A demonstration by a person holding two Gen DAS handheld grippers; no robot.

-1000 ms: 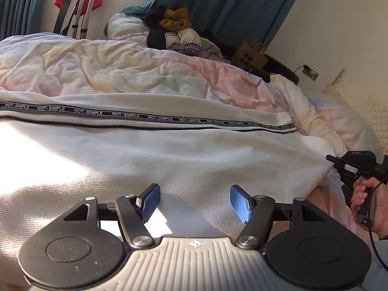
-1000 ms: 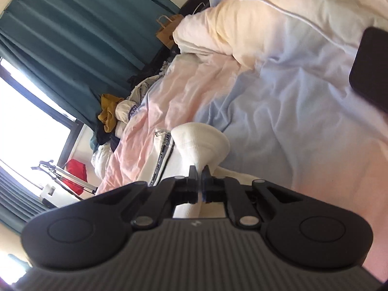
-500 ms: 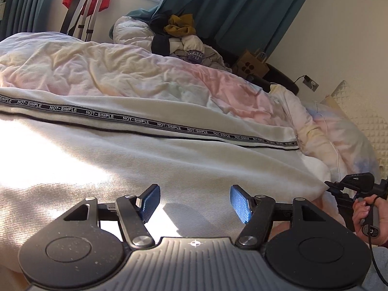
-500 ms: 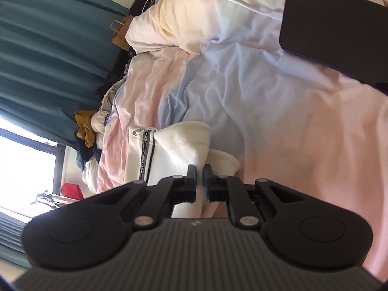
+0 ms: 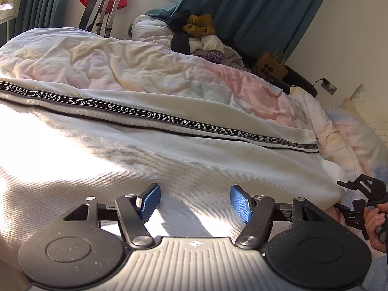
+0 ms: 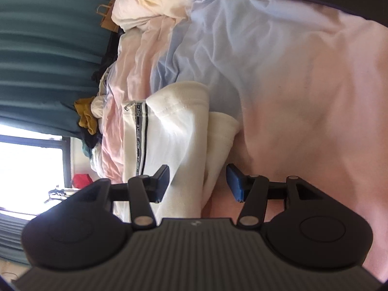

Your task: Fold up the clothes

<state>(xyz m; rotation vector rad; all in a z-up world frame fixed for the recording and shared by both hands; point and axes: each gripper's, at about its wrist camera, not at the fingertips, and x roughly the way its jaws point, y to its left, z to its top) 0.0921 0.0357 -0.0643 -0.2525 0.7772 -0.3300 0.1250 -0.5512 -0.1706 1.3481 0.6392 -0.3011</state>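
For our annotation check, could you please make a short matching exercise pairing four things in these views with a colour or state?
Things:
1. left tool
2. white garment
3. curtain
4. paper bag

Descriptions:
A. teal
B. brown
C. open, above fabric
D. spread on the bed, black lettered stripe

Pairs: 1-C, 2-D, 3-A, 4-B

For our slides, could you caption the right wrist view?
Right gripper open astride the white garment on a pastel duvet.
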